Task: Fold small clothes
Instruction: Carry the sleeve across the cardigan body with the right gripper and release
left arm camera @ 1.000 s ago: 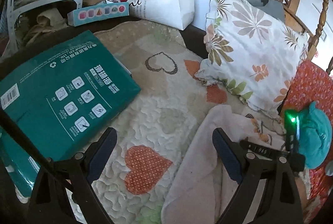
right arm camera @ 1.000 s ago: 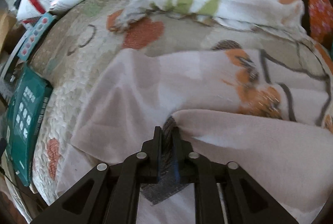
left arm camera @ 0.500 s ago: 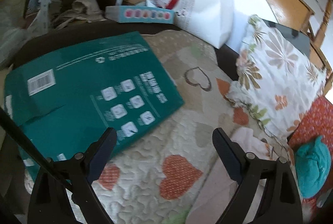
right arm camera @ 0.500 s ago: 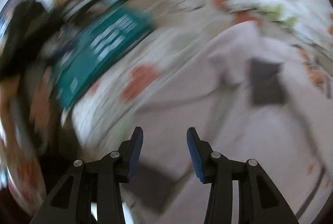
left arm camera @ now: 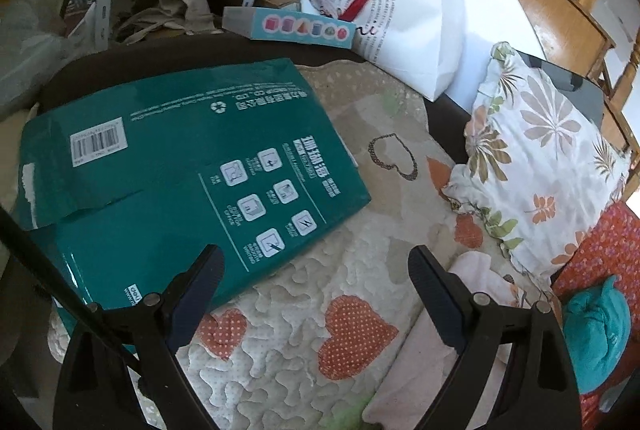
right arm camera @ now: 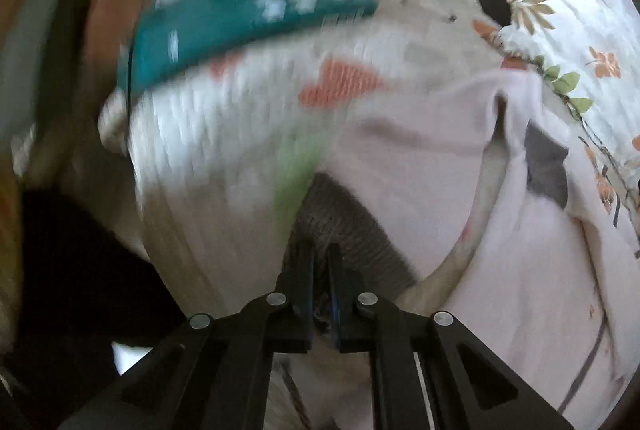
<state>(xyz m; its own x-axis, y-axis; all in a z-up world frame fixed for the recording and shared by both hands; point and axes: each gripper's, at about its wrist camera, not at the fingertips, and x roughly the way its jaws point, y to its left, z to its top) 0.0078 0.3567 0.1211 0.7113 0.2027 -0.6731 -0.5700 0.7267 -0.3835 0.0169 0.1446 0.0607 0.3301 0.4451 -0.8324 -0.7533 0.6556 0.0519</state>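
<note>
Both wrist views swing leftward since a second ago: the big teal cardboard box [left arm camera: 180, 182] now fills much of the left camera, and the right camera, sharp before, blurs as that hand sweeps across to a new spot on the garment

Biggest first: the cream quilted cover with orange hearts [left arm camera: 304, 294] spreads under everything, the box lying on its far left, the white pillow printed with brown and orange leaves [left arm camera: 536, 166] along its right edge

On the quilt sits the task's thing, the pale pink small garment with grey ribbed trim [right arm camera: 420, 158], near the pillow, rumpled, one sleeve with a grey cuff lying toward the pillow; no neat fold shows yet, so I judge the folding barely under way, most of it left

Right gripper [right arm camera: 320, 270] is pinched tight on the grey ribbed edge at the garment's near side, cloth between the fingers

Left gripper [left arm camera: 312, 294] hovers spread wide over bare quilt, holding nothing, the pink cloth just beside its right finger
</note>
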